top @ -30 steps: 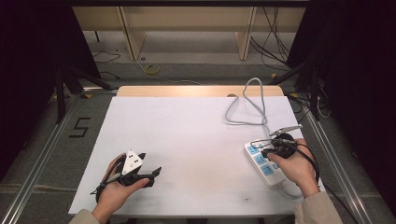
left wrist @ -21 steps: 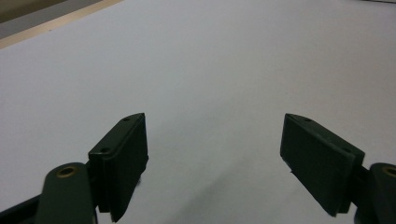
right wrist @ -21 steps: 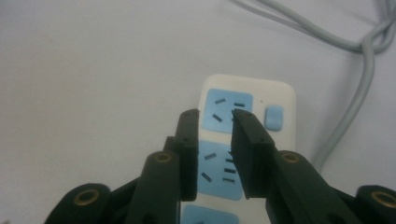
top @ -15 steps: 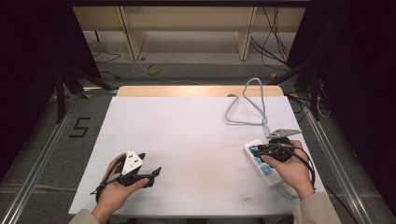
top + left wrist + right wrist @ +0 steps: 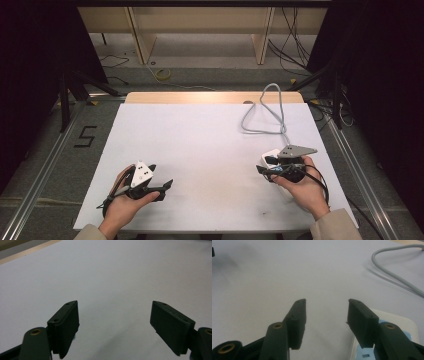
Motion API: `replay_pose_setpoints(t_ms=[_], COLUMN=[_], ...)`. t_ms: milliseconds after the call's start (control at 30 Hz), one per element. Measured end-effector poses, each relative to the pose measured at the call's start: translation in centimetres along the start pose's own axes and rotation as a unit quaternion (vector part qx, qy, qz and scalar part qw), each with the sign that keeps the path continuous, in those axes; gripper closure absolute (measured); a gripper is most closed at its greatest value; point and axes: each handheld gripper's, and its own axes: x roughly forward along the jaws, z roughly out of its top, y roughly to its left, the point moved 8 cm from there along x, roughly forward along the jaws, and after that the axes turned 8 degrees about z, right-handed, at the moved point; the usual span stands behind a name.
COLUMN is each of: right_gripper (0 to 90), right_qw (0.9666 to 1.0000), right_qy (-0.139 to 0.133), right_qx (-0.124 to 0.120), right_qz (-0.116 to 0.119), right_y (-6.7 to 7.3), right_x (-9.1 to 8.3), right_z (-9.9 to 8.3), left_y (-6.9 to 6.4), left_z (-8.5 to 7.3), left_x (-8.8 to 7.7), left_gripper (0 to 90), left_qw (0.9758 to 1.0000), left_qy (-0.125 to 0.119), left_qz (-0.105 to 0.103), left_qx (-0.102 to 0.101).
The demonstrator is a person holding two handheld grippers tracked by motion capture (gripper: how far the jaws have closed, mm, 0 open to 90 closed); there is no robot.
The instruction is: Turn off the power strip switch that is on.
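White table top (image 5: 210, 150) with a dark room and shelving behind it. One power strip (image 5: 272, 156), white with blue sockets, lies at the right side of the table, long axis running roughly from far-left to near-right in the high view. Its near part is hidden under the right gripper (image 5: 264, 166) and the hand holding it. One grey cable (image 5: 272, 107) loops away from its far end toward the back edge. In the right gripper view the strip (image 5: 398, 322) sits just below and right of the jaws, which have just been opening and stand fairly wide with nothing between them. Right hand is clearly the nearer one. Left gripper (image 5: 162, 187) rests well apart at the near left, jaws wide and empty over bare table. Count: one strip, one cable, two grippers.
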Motion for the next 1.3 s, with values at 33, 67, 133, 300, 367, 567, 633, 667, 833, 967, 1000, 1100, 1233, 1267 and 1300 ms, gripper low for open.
replay_pose_setpoints(t_ms=[33, 67, 133, 300, 367, 567, 633, 667, 833, 967, 1000, 1100, 1233, 1267, 1300], right_gripper=[49.5, 49.3, 48.4, 45.0, 43.9, 41.4, 40.9, 40.4, 38.2, 37.0, 36.8, 36.6, 36.1, 35.9, 35.6], right_qw=[1.0, 1.0, 0.9999, 0.9997, 0.9997, 0.9991, 0.9988, 0.9987, 0.9982, 0.9982, 0.9981, 0.9979, 0.9973, 0.9971, 0.997], right_qy=[0.0, -0.002, -0.006, -0.017, -0.018, -0.028, -0.031, -0.031, -0.033, -0.032, -0.032, -0.038, -0.047, -0.048, -0.048], right_qx=[0.0, -0.002, -0.008, -0.015, -0.012, -0.023, -0.03, -0.032, -0.04, -0.04, -0.041, -0.043, -0.045, -0.046, -0.047], right_qz=[0.002, 0.004, 0.005, 0.008, 0.01, 0.022, 0.024, 0.025, 0.029, 0.032, 0.032, 0.032, 0.035, 0.036, 0.038], right_y=[0.2, 0.3, 0.6, 1.2, 1.4, 2.1, 2.4, 2.6, 3.2, 3.4, 3.5, 3.7, 4.0, 4.1, 4.2], right_x=[0.1, 0.1, 0.2, 0.3, 0.4, 0.5, 0.5, 0.5, 0.7, 0.9, 0.9, 0.9, 0.9, 0.9, 0.9], right_z=[-0.1, -0.1, 0.0, 0.1, -0.1, -0.2, -0.3, -0.3, -0.7, -0.9, -0.9, -1.0, -0.9, -0.9, -0.9], left_y=[0.0, 0.0, 0.0, -0.1, -0.1, -0.2, -0.2, -0.2, -0.2, -0.3, -0.4, -0.4, -0.5, -0.6, -0.6], left_z=[0.0, 0.0, 0.0, 0.0, 0.0, -0.1, -0.1, -0.1, -0.1, -0.2, -0.2, -0.2, -0.2, -0.2, -0.2], left_x=[0.0, 0.0, 0.0, 0.0, 0.0, 0.1, 0.1, 0.1, 0.1, 0.1, 0.1, 0.1, 0.1, 0.1, 0.1], left_gripper=[23.0, 23.1, 23.0, 23.0, 23.0, 22.9, 22.9, 22.9, 22.9, 22.8, 22.8, 22.8, 22.8, 22.8, 22.9], left_qw=[1.0, 1.0, 1.0, 1.0, 1.0, 1.0, 1.0, 1.0, 1.0, 0.9999, 0.9999, 0.9999, 0.9999, 0.9999, 0.9999], left_qy=[0.0, 0.0, 0.001, 0.001, 0.001, 0.003, 0.005, 0.005, 0.006, 0.008, 0.007, 0.007, 0.008, 0.008, 0.008], left_qz=[0.0, 0.0, -0.001, -0.001, -0.002, -0.004, -0.005, -0.005, -0.006, -0.007, -0.008, -0.008, -0.011, -0.011, -0.011], left_qx=[0.0, 0.0, 0.001, 0.0, 0.0, -0.001, 0.002, 0.002, 0.003, 0.005, 0.004, 0.004, 0.006, 0.007, 0.007])
